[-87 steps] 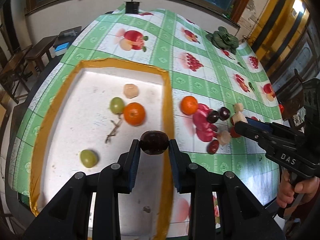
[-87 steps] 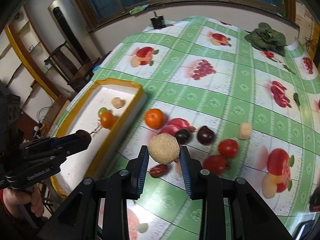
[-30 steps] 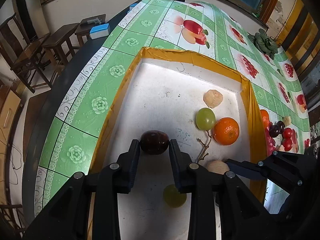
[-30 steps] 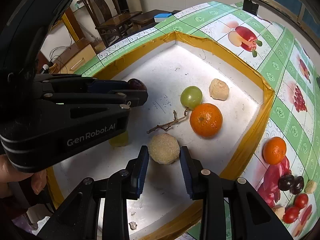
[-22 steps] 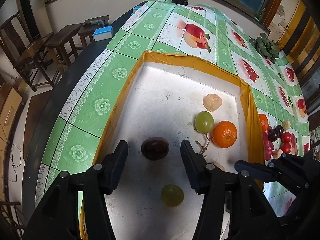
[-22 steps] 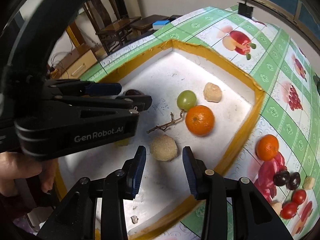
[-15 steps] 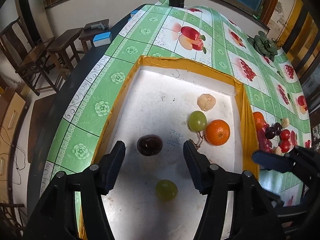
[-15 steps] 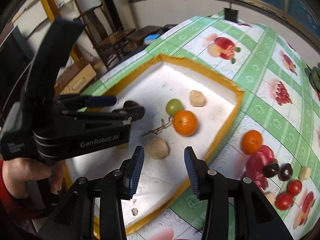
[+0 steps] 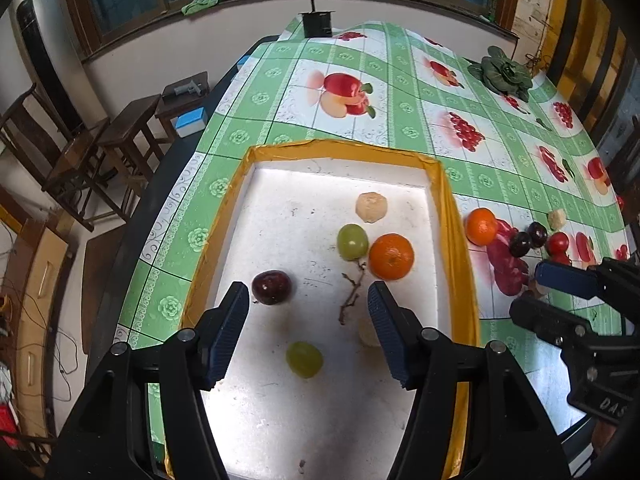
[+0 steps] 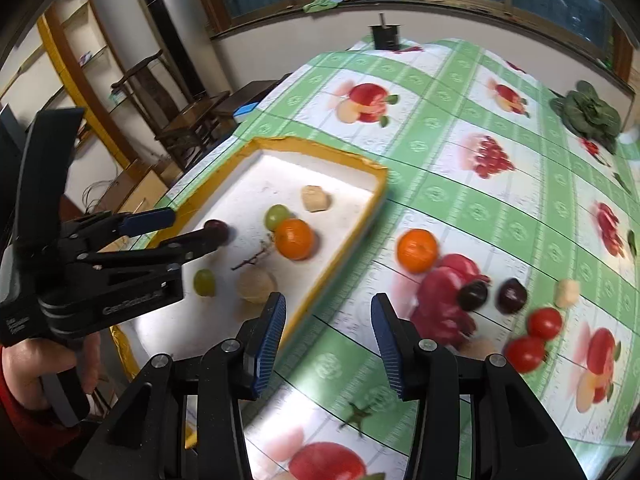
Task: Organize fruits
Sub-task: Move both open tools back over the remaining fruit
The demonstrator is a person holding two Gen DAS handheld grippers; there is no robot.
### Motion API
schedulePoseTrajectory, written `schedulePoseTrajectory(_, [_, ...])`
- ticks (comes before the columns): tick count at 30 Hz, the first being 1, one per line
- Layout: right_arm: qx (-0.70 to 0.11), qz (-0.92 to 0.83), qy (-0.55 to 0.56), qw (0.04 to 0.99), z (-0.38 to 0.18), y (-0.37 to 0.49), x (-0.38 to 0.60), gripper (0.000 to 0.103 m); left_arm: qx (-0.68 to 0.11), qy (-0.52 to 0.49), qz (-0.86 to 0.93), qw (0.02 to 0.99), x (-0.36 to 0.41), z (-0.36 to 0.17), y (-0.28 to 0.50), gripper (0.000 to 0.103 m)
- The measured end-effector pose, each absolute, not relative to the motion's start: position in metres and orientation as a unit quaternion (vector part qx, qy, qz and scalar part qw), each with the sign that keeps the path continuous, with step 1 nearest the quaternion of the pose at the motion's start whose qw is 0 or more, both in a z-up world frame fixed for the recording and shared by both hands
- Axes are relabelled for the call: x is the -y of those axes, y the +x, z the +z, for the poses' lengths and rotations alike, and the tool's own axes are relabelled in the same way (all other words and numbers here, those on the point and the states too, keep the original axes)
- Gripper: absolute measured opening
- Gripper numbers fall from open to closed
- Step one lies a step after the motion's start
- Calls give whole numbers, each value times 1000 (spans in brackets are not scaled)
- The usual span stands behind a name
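Green-and-white checked oilcloth (image 9: 280,112) printed with fruit covers the table, with a yellow-rimmed white tray (image 9: 236,200) set near its edge under a row of windows.

Over the tray hangs the left gripper (image 9: 308,312), its jaws spread wide and empty — nothing between the blue pads. Just beyond its left finger lies a dark plum (image 9: 271,287) on the tray floor, free of the pad. Below the gap sits a green grape (image 9: 304,359); a dry twig (image 9: 352,296) runs up toward a second green grape (image 9: 352,241), which touches an orange (image 9: 391,256). A pale beige lump (image 9: 371,207) lies farther back, and another tan lump (image 9: 368,332) shows partly behind the right finger.

In the right wrist view the right gripper (image 10: 328,328) is also parted with nothing in it, hovering above the tray's near rim and the cloth beside it; the tan lump (image 10: 255,285) rests in the tray just left of its finger.

Outside the tray, on the cloth, lie a second orange (image 10: 417,250), two dark plums (image 10: 473,295), a small beige piece (image 10: 567,293) and two red tomatoes (image 10: 544,323). A leafy green vegetable (image 10: 588,116) sits far across the table. A hand (image 10: 36,364) grips the left tool's handle — a red sleeve shows beneath it.
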State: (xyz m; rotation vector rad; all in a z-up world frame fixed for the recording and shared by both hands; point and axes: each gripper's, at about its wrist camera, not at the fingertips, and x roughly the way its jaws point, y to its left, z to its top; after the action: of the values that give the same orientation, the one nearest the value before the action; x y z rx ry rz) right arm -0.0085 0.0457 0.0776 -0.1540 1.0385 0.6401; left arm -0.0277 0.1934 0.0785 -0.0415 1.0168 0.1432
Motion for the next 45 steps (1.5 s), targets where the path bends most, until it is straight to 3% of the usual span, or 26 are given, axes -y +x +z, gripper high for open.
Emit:
schedulePoseTrajectory(6, [-483,274,-53,830,84,-6,-18,47,-477,6,55,877,-171,87,-33,68])
schedulePoseTrajectory(28, [-488,188,-10,852,81,5,47,48,-471,53,-28,880,-111,91,-21,68])
schedulePoseTrajectory(42, [-514,128,11,848,58,6,121,48,-506,-17,-151,849,-66,79,-16,67])
schedulePoseTrajectory(45, [-521,133,12,843,52,5,126,48,-519,1,-167,838,-45,68,-13,56])
